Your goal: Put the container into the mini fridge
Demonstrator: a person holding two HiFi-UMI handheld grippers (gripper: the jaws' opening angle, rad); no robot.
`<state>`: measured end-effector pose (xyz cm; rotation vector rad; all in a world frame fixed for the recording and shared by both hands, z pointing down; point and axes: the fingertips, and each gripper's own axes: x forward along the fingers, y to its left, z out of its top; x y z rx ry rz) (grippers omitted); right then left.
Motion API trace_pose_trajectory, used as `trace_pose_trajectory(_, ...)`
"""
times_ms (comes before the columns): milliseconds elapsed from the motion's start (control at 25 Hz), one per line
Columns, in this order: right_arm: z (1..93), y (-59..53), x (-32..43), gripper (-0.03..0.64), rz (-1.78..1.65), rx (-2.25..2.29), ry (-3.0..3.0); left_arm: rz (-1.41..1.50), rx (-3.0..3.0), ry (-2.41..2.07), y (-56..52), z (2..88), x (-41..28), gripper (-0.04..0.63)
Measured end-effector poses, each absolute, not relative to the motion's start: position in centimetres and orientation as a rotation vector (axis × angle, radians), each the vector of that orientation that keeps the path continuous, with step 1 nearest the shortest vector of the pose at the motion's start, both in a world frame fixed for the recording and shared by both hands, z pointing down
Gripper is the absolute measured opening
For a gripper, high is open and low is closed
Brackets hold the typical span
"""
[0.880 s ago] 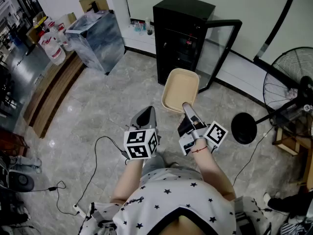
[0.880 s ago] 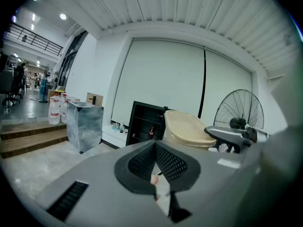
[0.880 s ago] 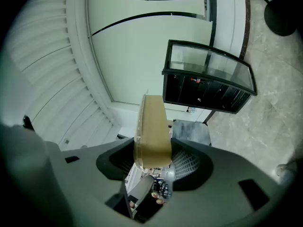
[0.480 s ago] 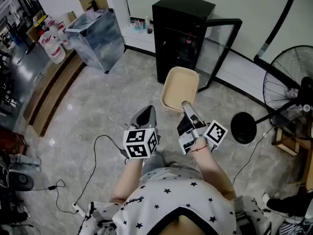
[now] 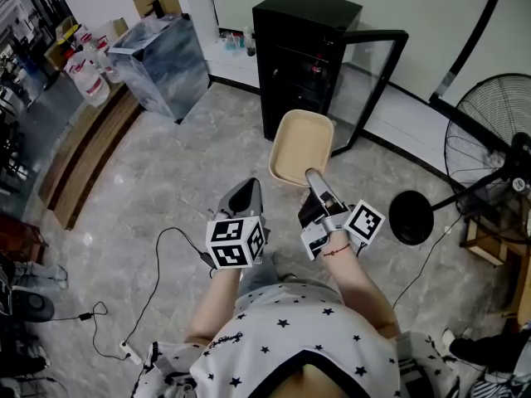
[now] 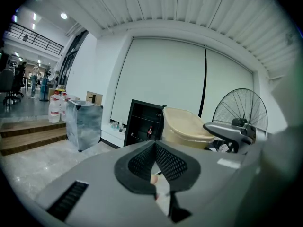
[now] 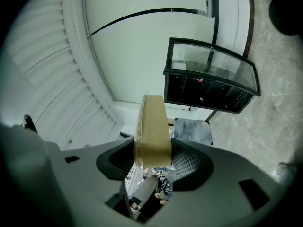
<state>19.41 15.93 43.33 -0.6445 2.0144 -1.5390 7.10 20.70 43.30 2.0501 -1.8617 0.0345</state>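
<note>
A beige, tub-shaped container [image 5: 300,148] hangs in the air in front of the black mini fridge [image 5: 303,48], whose glass door [image 5: 373,81] stands open to the right. My right gripper [image 5: 314,181] is shut on the container's near rim; the right gripper view shows the container [image 7: 152,126] edge-on between the pads, with the fridge [image 7: 208,91] beyond. My left gripper [image 5: 245,193] is held lower and to the left, shut with nothing in it. Past the closed left gripper [image 6: 155,143], the left gripper view shows the container [image 6: 187,126] and the fridge [image 6: 142,124] with its shelves.
A standing fan [image 5: 489,123] with a round black base [image 5: 412,216] is at the right. A silvery box [image 5: 162,65] stands left of the fridge, beside a wooden step [image 5: 91,152] and water bottles [image 5: 87,77]. A cable [image 5: 170,247] trails on the marble floor.
The container and my right gripper have shifted slightly left and toward the fridge. My left gripper has barely moved.
</note>
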Motion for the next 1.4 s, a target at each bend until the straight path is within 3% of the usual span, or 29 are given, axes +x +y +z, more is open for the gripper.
trace_pose_trajectory(440, 44.8, 9.2, 18.6, 0.215, -1.550, -0.702, 1.965, 0.069, 2.062, -1.820, 13.7, 44.6, 5.7, 0.012)
trace_pose_trajectory(1400, 45.4, -13.9, 6.4, 0.215, -1.497, -0.846, 1.843, 0.126, 2.222, -1.624, -11.3, 44.8, -6.9, 0.012)
